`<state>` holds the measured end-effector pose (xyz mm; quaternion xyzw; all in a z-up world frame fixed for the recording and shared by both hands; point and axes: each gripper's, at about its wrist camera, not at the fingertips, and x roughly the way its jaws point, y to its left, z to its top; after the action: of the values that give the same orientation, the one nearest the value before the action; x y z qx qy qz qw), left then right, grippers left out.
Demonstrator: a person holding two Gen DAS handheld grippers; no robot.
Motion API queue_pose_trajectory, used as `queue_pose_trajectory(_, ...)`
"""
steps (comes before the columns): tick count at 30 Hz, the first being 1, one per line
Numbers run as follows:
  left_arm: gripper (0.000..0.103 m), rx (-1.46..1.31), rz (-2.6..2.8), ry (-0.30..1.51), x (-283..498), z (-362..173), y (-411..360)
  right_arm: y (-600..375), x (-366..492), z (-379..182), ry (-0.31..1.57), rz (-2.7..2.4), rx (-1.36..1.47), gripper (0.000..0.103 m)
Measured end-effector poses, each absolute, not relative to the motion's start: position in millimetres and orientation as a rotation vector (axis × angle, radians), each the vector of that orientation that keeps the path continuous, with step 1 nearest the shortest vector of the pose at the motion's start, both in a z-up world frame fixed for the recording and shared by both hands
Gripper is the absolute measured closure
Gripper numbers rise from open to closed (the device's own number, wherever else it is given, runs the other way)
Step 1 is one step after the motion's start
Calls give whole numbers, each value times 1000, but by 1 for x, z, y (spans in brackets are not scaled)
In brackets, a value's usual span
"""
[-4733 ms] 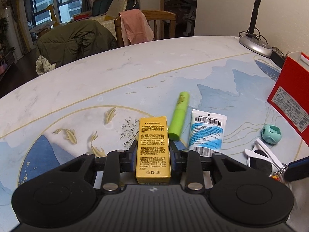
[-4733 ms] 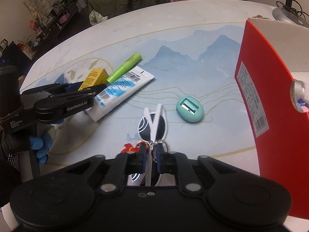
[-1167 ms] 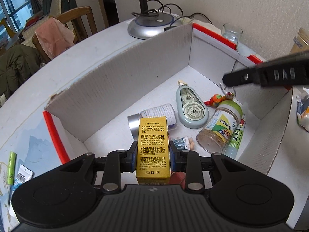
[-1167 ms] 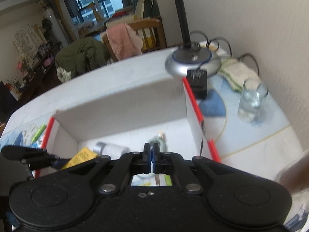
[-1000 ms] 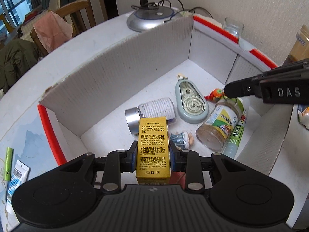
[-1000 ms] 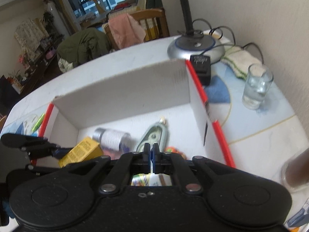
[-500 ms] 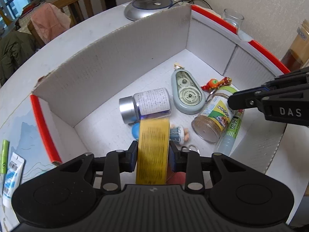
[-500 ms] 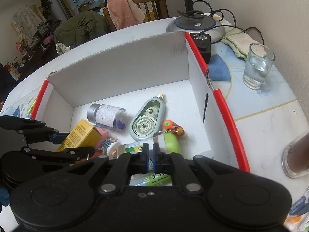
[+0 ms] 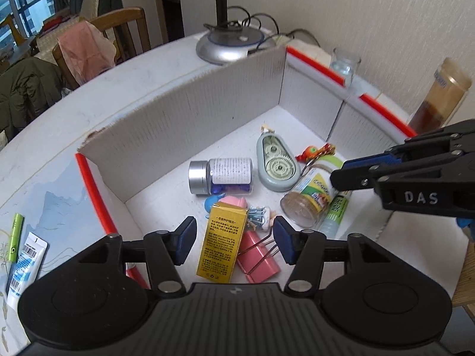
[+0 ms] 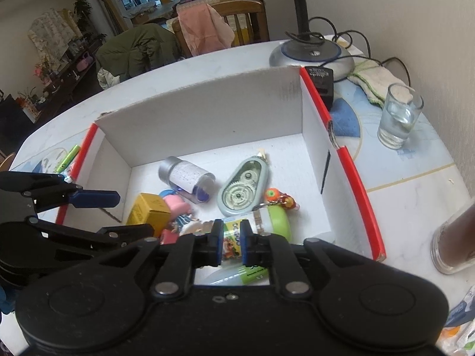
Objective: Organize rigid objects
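From the left wrist, the left gripper hangs over the white cardboard box with red edges. Its jaws have just been opening and stand well apart, the blue pads clear of the yellow carton that lies between them. The carton is a slim golden-yellow packet with small black print on its upper face; it rests on the box floor, its far end leaning on a pink toy and its side against a pink binder clip. Further in lie a vial with a silver cap, a grey-green correction-tape dispenser, a clear jar with a printed label and an orange keyring charm. The right gripper reaches in from the right, above the jar.

From the right wrist, the right gripper has just been opening a little; its jaws are slightly apart with nothing between the pads, the jar showing below them. The carton lies at the box's left, beside the left gripper. A glass of water stands on the table outside the box.
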<state>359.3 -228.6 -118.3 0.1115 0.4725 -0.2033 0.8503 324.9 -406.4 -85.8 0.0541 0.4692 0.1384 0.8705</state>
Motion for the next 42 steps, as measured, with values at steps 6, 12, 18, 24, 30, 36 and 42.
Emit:
queue_pose_trajectory(6,47,183,-413,937,342,-103,-213,-400,315,-76,951,297,104,69)
queue_pose_trajectory(12,45,139,-396,892,323,-88,-190,-393,303,-64,906,301,82,42)
queue_pose_trajectory(18,33,84,-377,853,307,-76,-163,-383,291,-52,877,306,79,26)
queue_pose_trajectory(24,31,34,-359,833,292,-68,-136,-371,276,-40,855,318,95,21)
queue_pose_trajectory(30,22,-27,-323,819,281,-64,-102,-352,256,-29,831,325,108,10)
queue_pose_trajectory(36,18,-69,-291,821,269,-63,-63,-323,234,-18,806,340,98,3)
queue_pose_trajectory(42,16,-44,-253,812,259,-59,-33,-292,215,-18,801,346,87,2)
